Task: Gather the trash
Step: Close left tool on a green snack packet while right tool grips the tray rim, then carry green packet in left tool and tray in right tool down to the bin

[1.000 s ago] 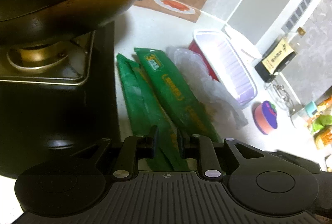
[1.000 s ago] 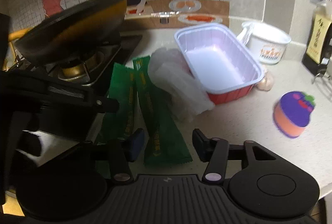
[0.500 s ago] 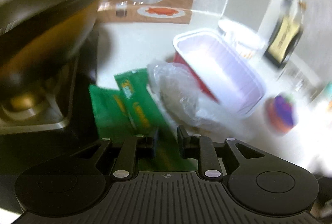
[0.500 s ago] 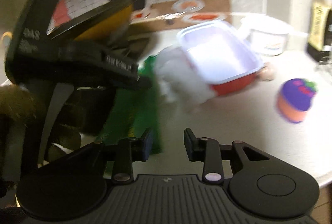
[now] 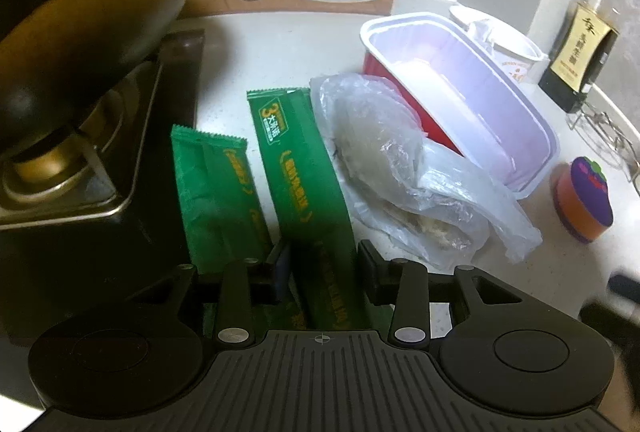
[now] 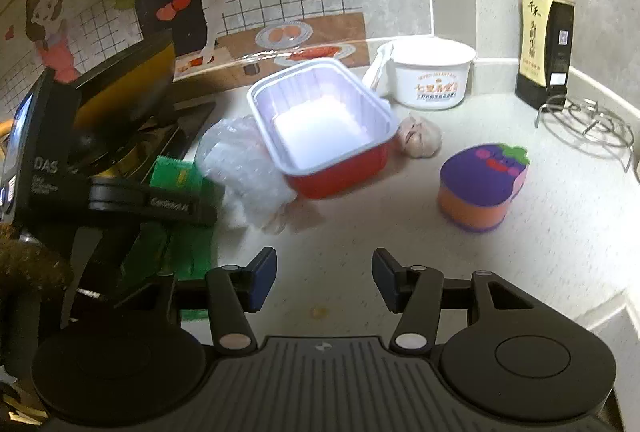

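Two green snack wrappers lie flat on the white counter beside the stove, one on the left (image 5: 216, 192) and one on the right (image 5: 304, 184). My left gripper (image 5: 324, 264) is low over the right wrapper. Its jaws are opening, the wrapper's near end lies between them, and the pads stand clear of it. A crumpled clear plastic bag (image 5: 400, 168) rests against a red tray with a white inside (image 5: 536, 120). My right gripper (image 6: 324, 272) hovers over bare counter, its jaws opening with nothing between them. The wrappers (image 6: 176, 176) sit to its left, partly hidden behind the left gripper's body.
A dark wok (image 5: 80, 12) overhangs the stove (image 5: 100, 172) on the left. Behind the tray (image 6: 256, 92) stand a white paper bowl (image 6: 432, 80) and a garlic bulb (image 6: 420, 134). A purple-and-orange sponge (image 6: 480, 184), a sauce bottle (image 6: 544, 32) and a wire trivet (image 6: 588, 124) are on the right.
The left jaws have spread wide around the right wrapper, and that view has swung toward the tray. The right gripper has slid right, off the wrappers onto bare counter, and its jaws have widened.
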{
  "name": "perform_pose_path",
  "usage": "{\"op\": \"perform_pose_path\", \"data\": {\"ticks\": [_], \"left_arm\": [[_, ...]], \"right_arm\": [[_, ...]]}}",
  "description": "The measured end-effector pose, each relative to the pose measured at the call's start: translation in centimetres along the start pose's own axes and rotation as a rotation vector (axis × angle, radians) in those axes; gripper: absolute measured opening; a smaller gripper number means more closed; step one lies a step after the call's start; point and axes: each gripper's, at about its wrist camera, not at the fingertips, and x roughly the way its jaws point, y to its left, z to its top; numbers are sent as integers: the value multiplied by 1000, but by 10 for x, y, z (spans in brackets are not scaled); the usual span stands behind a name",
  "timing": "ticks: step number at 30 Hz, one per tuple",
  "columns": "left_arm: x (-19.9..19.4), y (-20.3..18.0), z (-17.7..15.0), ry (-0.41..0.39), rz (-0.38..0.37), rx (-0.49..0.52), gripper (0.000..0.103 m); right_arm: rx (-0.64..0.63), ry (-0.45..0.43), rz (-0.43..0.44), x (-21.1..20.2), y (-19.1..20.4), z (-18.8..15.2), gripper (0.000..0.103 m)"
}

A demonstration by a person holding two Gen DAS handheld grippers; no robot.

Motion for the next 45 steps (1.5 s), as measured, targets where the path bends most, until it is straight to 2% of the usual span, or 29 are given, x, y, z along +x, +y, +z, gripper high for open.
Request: {"op": "perform_pose_path", "data": {"ticks": [2, 5, 8, 11, 16, 20, 22, 23, 27, 35, 41, 45], "left_arm": [[0, 1, 0, 3, -16, 17, 39], [-2, 10, -3, -10, -44, -41, 31], [-10, 20, -7, -28, -100, -92, 25], [-16, 29, -10, -39, -163, -132, 24], [-34, 41, -15, -78, -254, -162, 24], [-41, 50, -15, -108, -315, -158, 24], [-42, 55, -16, -121, -336, -159, 24], [-41, 58, -16, -122, -347, -157, 24], [-38, 68, -17, -119, -373, -161, 24], [-36, 78, -14, -141, -462, -169, 24], [-40, 81, -12, -146, -508, -151, 24], [-53, 82, -11, -172, -510, -151, 24]], "right_arm": [[-10, -24, -5, 2, -6, 16, 53], [-20, -70, -11, 7, -13, 50, 54], [-44, -78, -24, 31, -14, 87, 61], [-112, -38, -69, 71, -4, 113, 61], [-249, 64, -145, 136, 15, 135, 58], [-281, 165, -170, 168, 14, 143, 47], [-290, 205, -177, 176, 17, 142, 37], [-299, 222, -185, 178, 19, 141, 22], [-289, 260, -178, 173, 22, 143, 11], [-170, 247, -203, 144, 22, 150, 5], [-62, 171, -242, 104, 17, 146, 5], [6, 94, -253, 66, 10, 143, 5]]}}
